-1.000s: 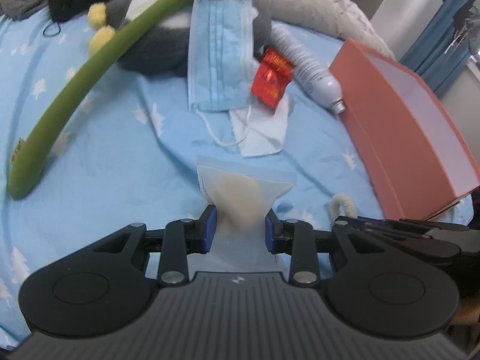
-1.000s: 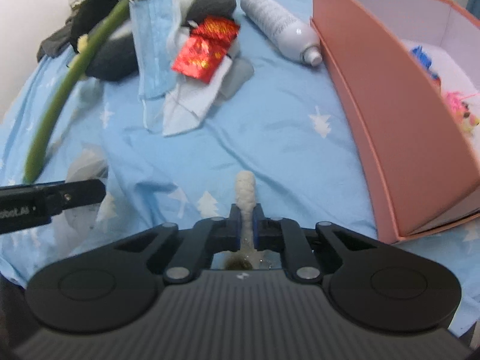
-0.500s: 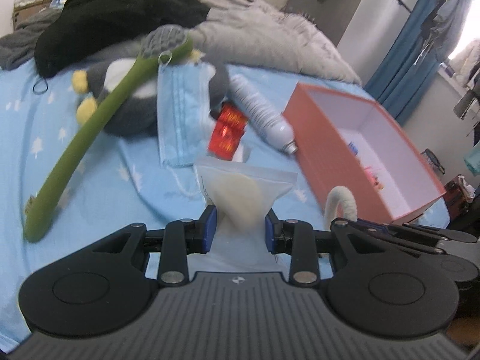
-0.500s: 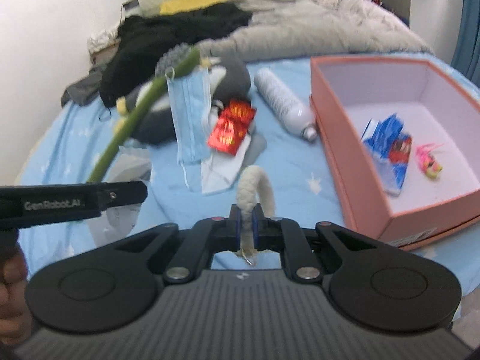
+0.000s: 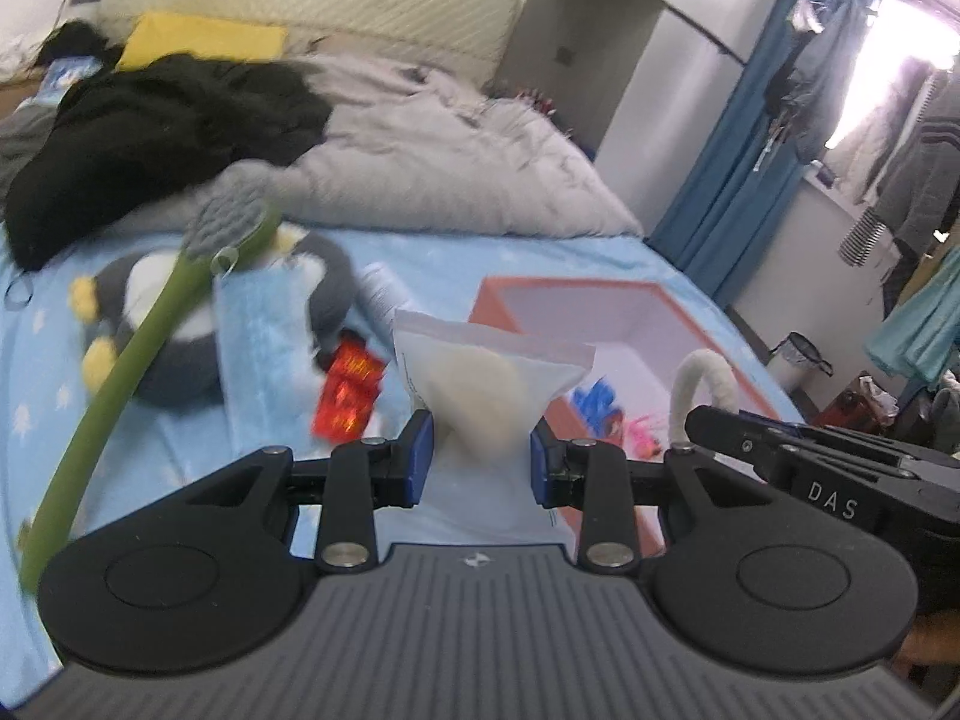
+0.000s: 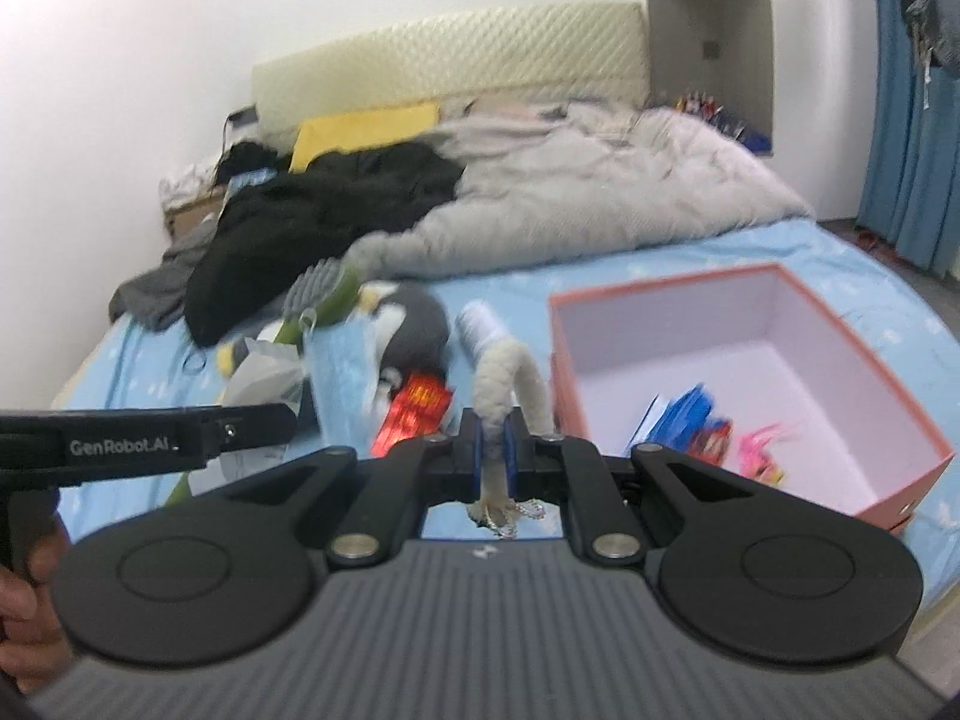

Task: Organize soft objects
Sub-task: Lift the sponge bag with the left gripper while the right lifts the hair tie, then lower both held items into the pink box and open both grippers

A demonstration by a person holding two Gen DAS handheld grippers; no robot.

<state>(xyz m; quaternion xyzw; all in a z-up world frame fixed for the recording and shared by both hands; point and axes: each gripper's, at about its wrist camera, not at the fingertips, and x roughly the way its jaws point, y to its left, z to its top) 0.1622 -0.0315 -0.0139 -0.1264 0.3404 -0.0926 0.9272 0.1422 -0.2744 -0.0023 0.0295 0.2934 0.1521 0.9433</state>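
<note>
A bed (image 6: pixel 840 252) with a pale-blue sheet printed with small white trees is seen from above in both wrist views. A grey quilt (image 6: pixel 600 192) and a black garment (image 6: pixel 324 210) are heaped at the far end.

A coral box (image 6: pixel 750 360), open-topped and white inside, is set on the sheet at right; a blue packet (image 6: pixel 684 414) and a pink tuft (image 6: pixel 756 444) lie on its floor.

Left of the box, a grey-and-white plush (image 5: pixel 180 324) with yellow feet is seen lying down, with a long green brush (image 5: pixel 138 348) running across it, bristle head at the far end. A blue mask (image 5: pixel 258 336) is draped over the plush, a white bottle (image 6: pixel 480 324) lies between plush and box, and a red packet (image 5: pixel 348 390) lies near the mask.

The left gripper (image 5: pixel 480 456) is clamped on a bag (image 5: pixel 486 384): clear plastic, zip-topped, frosted, with a cream soft lump bunched inside and pinched to a waist between the blue pads. The bag is held in the air above the sheet, in front of the box's near corner.

The right gripper (image 6: pixel 492 456) is closed tight on a rope (image 6: pixel 510 384): cream, fuzzy, thick, arched upward into a loop, with a small metal chain hanging at its lower end. It is held aloft just left of the box.
</note>
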